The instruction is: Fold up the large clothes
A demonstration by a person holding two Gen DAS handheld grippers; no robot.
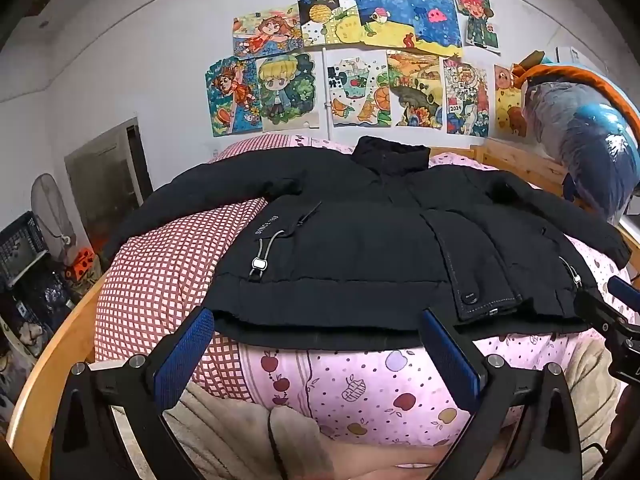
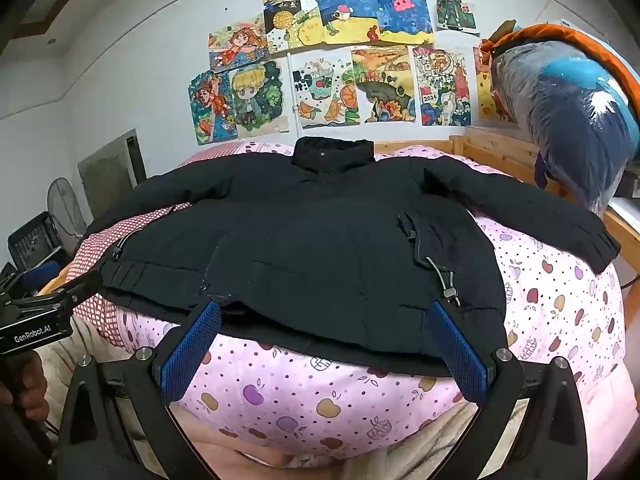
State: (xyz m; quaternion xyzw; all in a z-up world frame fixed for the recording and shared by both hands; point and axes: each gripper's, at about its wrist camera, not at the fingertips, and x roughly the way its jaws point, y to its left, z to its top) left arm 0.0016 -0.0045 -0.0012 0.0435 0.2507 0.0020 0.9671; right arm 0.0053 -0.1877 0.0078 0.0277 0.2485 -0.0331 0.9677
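A black padded jacket [image 1: 352,232] lies flat on the bed, front up, collar toward the wall and both sleeves spread sideways. It also fills the middle of the right wrist view, jacket [image 2: 312,240]. My left gripper [image 1: 316,324] stands open just before the left half of the hem, nothing between its blue pads. My right gripper [image 2: 326,316] is open at the right half of the hem, its fingertips [image 2: 440,316] at the hem's edge. The other gripper's body shows at each view's side edge.
The bed carries a pink apple-print quilt [image 2: 320,396] and a red checked cover [image 1: 160,272], inside a wooden frame [image 1: 52,360]. A plastic-wrapped bundle [image 2: 576,120] hangs at the right. Drawings cover the wall [image 1: 340,60]. A fan and crates [image 1: 24,240] stand at the left.
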